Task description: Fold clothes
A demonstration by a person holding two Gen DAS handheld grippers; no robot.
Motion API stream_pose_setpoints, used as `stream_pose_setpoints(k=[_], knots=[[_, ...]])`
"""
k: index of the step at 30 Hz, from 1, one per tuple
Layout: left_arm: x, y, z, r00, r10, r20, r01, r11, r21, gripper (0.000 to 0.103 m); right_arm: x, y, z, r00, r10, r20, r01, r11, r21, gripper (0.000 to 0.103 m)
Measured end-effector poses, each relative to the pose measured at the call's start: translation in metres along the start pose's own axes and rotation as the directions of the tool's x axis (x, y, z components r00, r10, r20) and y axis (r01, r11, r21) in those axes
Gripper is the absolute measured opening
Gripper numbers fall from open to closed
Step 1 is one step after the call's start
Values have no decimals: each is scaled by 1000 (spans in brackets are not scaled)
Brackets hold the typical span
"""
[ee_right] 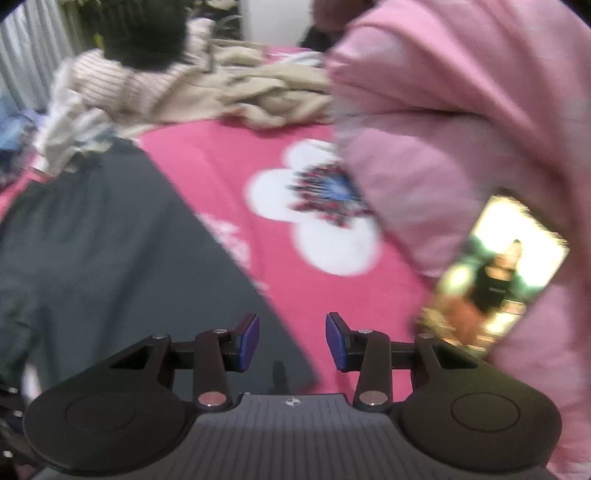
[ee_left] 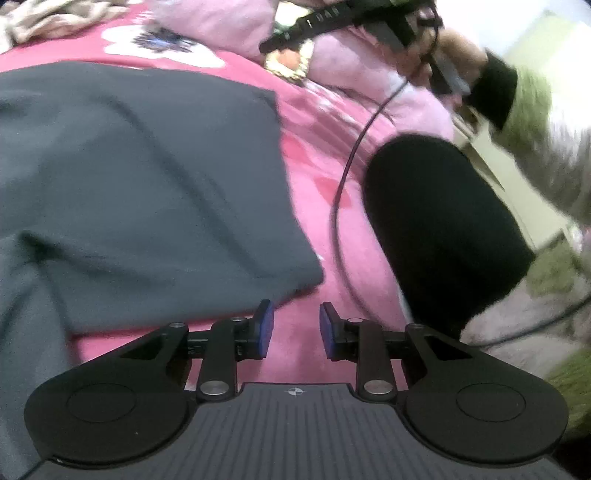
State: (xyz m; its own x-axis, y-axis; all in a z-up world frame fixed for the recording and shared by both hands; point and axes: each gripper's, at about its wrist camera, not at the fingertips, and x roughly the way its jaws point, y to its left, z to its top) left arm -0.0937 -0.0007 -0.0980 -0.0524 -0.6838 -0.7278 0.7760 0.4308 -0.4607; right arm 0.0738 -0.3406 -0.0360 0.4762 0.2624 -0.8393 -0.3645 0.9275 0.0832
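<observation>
A dark grey garment (ee_left: 140, 192) lies spread flat on a pink flowered bedspread (ee_left: 332, 177). My left gripper (ee_left: 296, 330) is open and empty, just off the garment's near right corner, above the bedspread. In the right wrist view the same grey garment (ee_right: 110, 258) fills the left side. My right gripper (ee_right: 291, 341) is open and empty, over the garment's right edge. The right gripper's black body shows at the top of the left wrist view (ee_left: 351, 18), held by a hand.
A heap of beige and striped clothes (ee_right: 184, 88) lies at the far side of the bed. A pink padded jacket (ee_right: 461, 129) with a phone (ee_right: 491, 280) lies at right. A black sleeve (ee_left: 439, 229) and a cable (ee_left: 343, 184) cross the bedspread.
</observation>
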Motion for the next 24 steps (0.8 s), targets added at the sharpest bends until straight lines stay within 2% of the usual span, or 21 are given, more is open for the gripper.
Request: stream_pose_setpoints(k=[3, 5, 8, 9, 10, 12, 15, 16, 18, 19, 20, 21, 23, 24], knots=[[-21, 11, -2, 999, 46, 22, -44, 997, -65, 27, 23, 3, -2, 996, 88, -35, -86, 995, 45, 40], [-39, 19, -6, 995, 95, 30, -91, 988, -121, 27, 43, 4, -9, 989, 105, -101, -97, 992, 79, 40], [-81, 34, -22, 979, 202, 36, -190, 958, -217, 27, 61, 1, -22, 981, 33, -191, -18, 997, 77, 39], [-97, 39, -28, 969, 243, 36, -227, 941, -251, 27, 62, 1, -25, 979, 12, -201, 4, 997, 75, 39], [-116, 44, -37, 955, 294, 38, -271, 917, -293, 27, 53, 3, -25, 985, 15, -173, -3, 998, 69, 39], [-159, 50, -59, 917, 396, 42, -350, 851, -391, 28, 33, 20, -20, 995, 40, -94, -40, 999, 4, 40], [-214, 51, -101, 837, 547, 31, -446, 713, -541, 34, 2, 46, -12, 996, 87, 22, -85, 992, -98, 40], [-231, 50, -116, 806, 592, 22, -469, 660, -587, 34, -8, 56, -9, 991, 121, 55, -113, 985, -131, 40], [-257, 46, -146, 753, 658, 8, -482, 559, -674, 37, -21, 83, -4, 960, 268, 81, -251, 951, -179, 41], [-262, 45, -161, 741, 672, 12, -461, 521, -718, 38, -23, 96, -3, 935, 349, 66, -332, 925, -184, 41], [-262, 46, -173, 739, 674, 15, -429, 487, -761, 39, -21, 109, -4, 912, 409, 39, -395, 900, -185, 41], [-261, 46, -185, 738, 674, 17, -397, 455, -797, 39, -12, 122, -10, 901, 433, -13, -428, 886, -180, 41], [-250, 48, -203, 743, 670, -5, -382, 417, -825, 39, 5, 148, -20, 871, 477, -116, -491, 856, -164, 41], [-247, 48, -211, 740, 672, -27, -401, 410, -819, 39, 13, 161, -25, 851, 498, -167, -521, 840, -154, 41]])
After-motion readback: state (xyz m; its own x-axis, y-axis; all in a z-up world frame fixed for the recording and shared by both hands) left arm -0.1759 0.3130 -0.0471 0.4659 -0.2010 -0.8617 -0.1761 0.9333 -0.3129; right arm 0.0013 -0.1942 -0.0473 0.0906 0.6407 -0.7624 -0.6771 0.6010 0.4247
